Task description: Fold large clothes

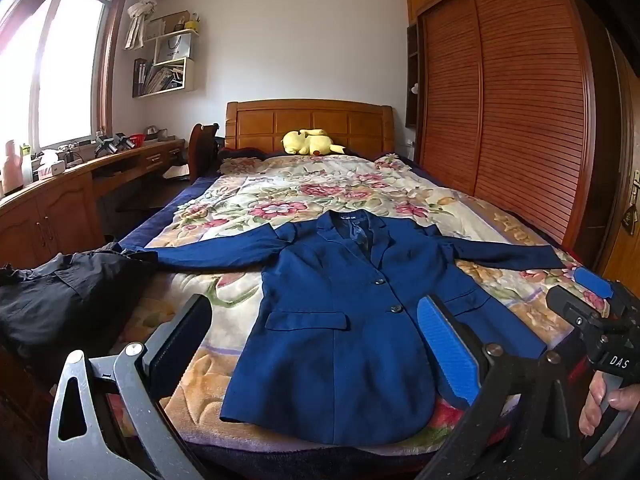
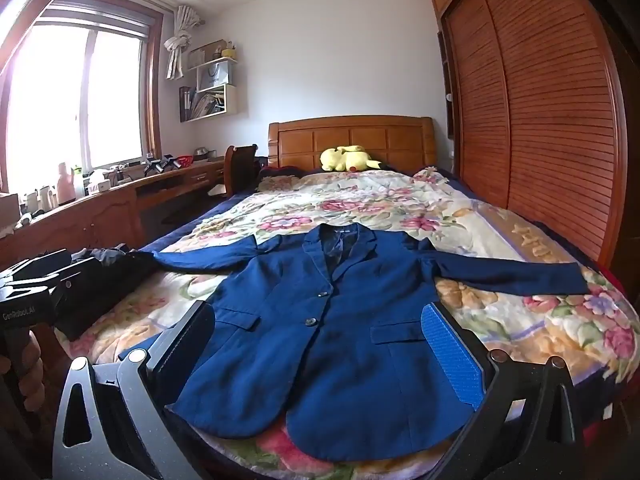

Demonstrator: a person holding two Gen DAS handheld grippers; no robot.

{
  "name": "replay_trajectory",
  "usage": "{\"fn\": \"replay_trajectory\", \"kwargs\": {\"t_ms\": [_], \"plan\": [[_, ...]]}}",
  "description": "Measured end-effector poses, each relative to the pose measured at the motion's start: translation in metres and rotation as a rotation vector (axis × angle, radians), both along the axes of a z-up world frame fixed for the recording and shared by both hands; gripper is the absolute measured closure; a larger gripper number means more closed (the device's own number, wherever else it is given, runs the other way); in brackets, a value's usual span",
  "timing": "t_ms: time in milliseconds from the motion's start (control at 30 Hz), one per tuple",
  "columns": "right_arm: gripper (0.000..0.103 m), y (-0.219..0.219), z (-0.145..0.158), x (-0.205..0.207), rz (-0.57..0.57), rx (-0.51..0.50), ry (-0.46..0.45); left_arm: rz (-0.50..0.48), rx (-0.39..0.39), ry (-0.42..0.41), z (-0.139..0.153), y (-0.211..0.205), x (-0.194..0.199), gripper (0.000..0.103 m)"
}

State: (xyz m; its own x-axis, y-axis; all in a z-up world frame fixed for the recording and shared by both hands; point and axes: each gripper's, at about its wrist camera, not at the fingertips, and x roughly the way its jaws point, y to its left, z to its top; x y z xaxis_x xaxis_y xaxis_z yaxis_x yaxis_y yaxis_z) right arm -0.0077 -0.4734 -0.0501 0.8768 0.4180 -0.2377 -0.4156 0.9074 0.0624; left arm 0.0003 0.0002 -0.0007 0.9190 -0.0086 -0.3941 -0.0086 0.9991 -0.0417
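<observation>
1. The left gripper [image 1: 320,356] has its jaws spread wide apart, with nothing clamped between them.
2. The right gripper [image 2: 324,356] also has its jaws wide apart and empty.
3. A navy blazer [image 1: 340,320] lies flat and face up on the bed [image 1: 500,216], buttoned, collar away from the jaws, hem nearest them.
4. Seen from the left gripper, the blazer's body fills the gap between the two jaws; its hem sits just ahead of and below them, not touched by either.
5. Seen from the right gripper, the blazer [image 2: 320,344] likewise lies between and ahead of the jaws, its two sleeves stretched out sideways beyond both of them.
6. A heap of black clothes [image 1: 68,300] rests on the bed's edge, out past the left gripper's left jaw, touching the cuff of the blazer's sleeve on that side.
7. A yellow plush toy [image 1: 310,143] lies far ahead of the jaws, against the wooden headboard [image 1: 308,120].
8. A hand [image 1: 608,404] grips the right gripper's handle, beyond the left gripper's right jaw.
</observation>
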Motion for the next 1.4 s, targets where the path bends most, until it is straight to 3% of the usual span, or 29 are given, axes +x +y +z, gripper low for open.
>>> {"fn": "replay_trajectory", "kwargs": {"t_ms": [1400], "plan": [[0.0, 0.0, -0.001, 0.001, 0.006, 0.002, -0.002, 0.001, 0.006, -0.009, 0.016, -0.003, -0.006, 0.0]]}}
